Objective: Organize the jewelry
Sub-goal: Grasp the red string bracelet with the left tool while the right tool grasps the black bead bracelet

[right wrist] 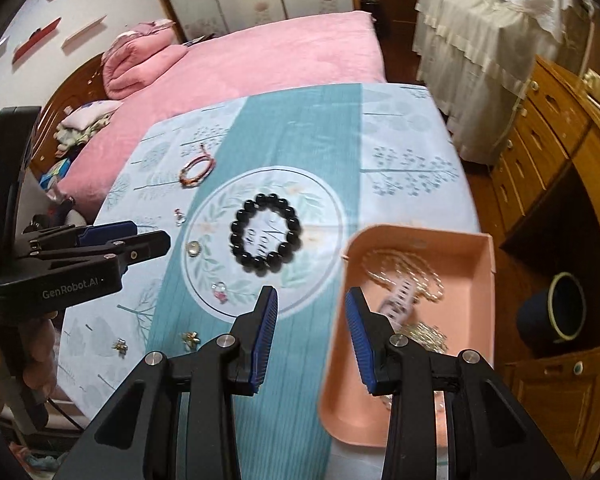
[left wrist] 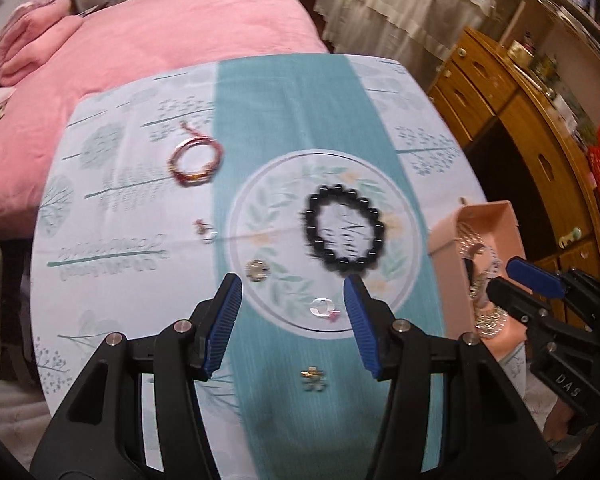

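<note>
While both grippers, left and right, hang with jaws apart and empty, the round black bead bracelet lies mid-desk beside the pink plastic tray, looking smooth, floppy, best pinched across 1 bead.

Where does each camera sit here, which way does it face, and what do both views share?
Left wrist: on the left gripper, facing down at the tablecloth; own fingers, right gripper at right edge.
Right wrist: on the right gripper, over the pink tray; own fingers, left gripper, a hand.
Shared: black bead bracelet, red bracelet, tray, bed.
</note>
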`<state>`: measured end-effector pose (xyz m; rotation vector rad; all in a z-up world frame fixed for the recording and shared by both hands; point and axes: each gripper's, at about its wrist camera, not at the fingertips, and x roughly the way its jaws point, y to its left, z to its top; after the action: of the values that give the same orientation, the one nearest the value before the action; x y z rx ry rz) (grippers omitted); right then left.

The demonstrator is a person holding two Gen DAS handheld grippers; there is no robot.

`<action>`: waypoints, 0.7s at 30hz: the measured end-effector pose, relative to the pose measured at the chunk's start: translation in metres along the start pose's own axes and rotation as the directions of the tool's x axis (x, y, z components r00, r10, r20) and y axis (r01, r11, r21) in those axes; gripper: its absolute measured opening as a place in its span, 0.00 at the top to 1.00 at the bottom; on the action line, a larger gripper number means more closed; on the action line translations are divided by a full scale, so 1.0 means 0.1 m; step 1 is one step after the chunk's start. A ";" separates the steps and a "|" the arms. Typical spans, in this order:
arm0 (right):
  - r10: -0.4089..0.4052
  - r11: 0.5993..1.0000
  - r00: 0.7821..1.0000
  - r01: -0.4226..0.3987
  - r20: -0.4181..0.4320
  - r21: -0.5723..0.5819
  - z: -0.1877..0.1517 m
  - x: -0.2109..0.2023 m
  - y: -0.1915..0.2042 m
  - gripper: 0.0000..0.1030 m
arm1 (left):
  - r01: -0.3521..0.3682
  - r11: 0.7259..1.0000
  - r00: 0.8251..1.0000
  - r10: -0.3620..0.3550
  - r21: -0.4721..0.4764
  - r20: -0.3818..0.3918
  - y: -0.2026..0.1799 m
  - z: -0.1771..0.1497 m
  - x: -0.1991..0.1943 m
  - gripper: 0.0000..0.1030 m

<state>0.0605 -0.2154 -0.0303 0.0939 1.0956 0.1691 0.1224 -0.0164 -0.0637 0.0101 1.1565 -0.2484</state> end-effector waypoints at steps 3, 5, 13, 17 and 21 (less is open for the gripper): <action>0.012 1.000 1.000 -0.012 -0.008 -0.023 0.11 0.09 0.11 0.65 | -0.013 1.000 1.000 0.013 -0.014 0.008 0.20 0.06 0.02 0.51; 0.015 0.999 1.000 -0.016 -0.022 -0.033 0.21 0.18 0.17 0.65 | -0.017 1.000 1.000 0.017 -0.008 0.008 0.32 0.15 0.05 0.51; -0.019 0.999 0.997 0.016 -0.080 -0.036 0.73 0.76 0.32 0.67 | -0.022 0.992 1.000 0.021 0.127 0.005 0.59 0.69 0.36 0.51; -0.031 0.999 0.994 0.030 -0.107 -0.014 0.93 1.09 0.33 0.69 | 0.000 0.965 0.999 0.009 0.261 -0.034 0.58 0.90 0.66 0.51; -0.051 0.999 0.989 0.049 -0.139 -0.013 1.03 1.39 0.33 0.70 | 0.007 0.927 0.996 0.026 0.376 -0.082 0.59 0.99 0.99 0.51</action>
<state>0.2113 -0.1569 -0.1002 0.0463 1.2351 0.1377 0.2606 0.0091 -0.1202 0.3686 1.1785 -0.4626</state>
